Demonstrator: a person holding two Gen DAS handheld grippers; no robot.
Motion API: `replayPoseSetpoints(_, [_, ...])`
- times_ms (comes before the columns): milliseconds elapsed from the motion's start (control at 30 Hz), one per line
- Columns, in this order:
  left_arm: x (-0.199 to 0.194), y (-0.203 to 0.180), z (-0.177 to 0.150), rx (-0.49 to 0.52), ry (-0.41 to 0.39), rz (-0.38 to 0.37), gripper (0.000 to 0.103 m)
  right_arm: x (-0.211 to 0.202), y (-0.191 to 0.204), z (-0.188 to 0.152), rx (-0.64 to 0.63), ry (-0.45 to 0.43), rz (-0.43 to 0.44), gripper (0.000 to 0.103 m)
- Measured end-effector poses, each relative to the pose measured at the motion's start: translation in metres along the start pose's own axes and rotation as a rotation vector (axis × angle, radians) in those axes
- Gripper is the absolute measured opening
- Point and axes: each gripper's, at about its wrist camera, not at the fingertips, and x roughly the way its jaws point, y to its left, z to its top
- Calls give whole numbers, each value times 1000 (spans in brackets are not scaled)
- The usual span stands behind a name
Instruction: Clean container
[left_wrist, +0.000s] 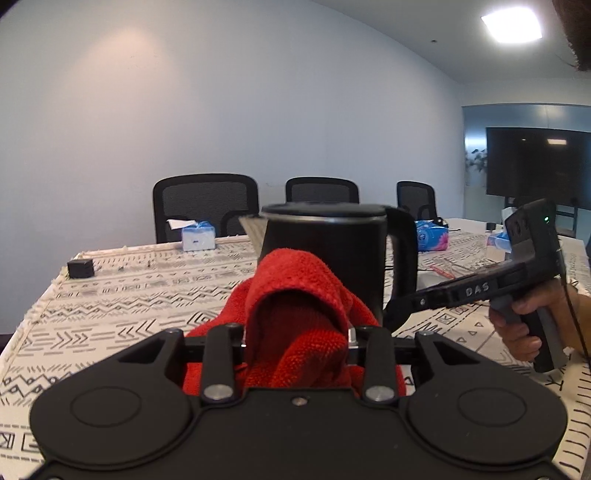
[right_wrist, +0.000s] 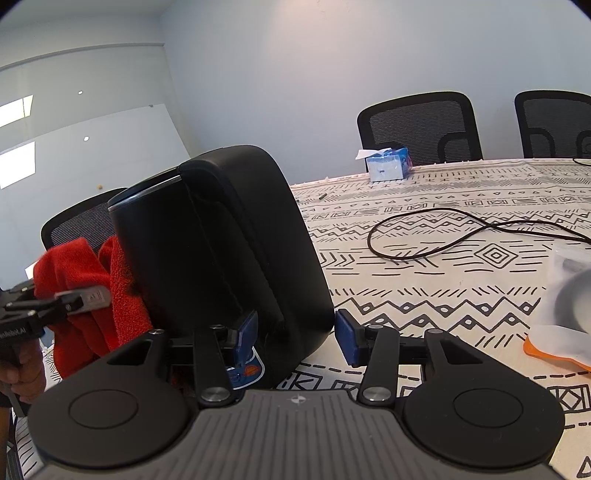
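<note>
Left gripper: clenched on the red cloth, which bunches up between its fingers and hides the tips; seen from the right wrist camera, it comes in from the kettle's far side with the cloth bunched at its metal finger.
Red cloth: pressed against the lower side wall of the black kettle, opposite the handle; a fold drapes over the gripper's front.
Black kettle: stands upright on the patterned tablecloth, lid shut, spout pointing away from the handle.
Right gripper: its blue-padded fingers sit either side of the base of the kettle handle; one pad is close against the handle, the other stands a little off it, so I cannot tell whether it truly grips.
Hand: wrapped round the right gripper's grey grip, beside the kettle's handle side.
Black cable: loops on the tablecloth beyond the kettle, well apart from it.
Tissue box: blue and white, at the far table edge behind the kettle.
Clear bag: lies on the cloth well apart from the kettle, with something orange at its lower edge.
Office chairs: black mesh, lined up behind the table, past the kettle.
Small black box: near the table's corner, well away from the kettle on its spout side.
</note>
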Motion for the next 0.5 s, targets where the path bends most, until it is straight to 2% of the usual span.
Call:
replayPoseSetpoints(333, [5,6,-9,4,6,-63,33,-11,7,0,-3,0,3,45])
replayPoseSetpoints(500, [5,9,7,75,-4,-62,33,-11,7,1,-6,-4,2,46])
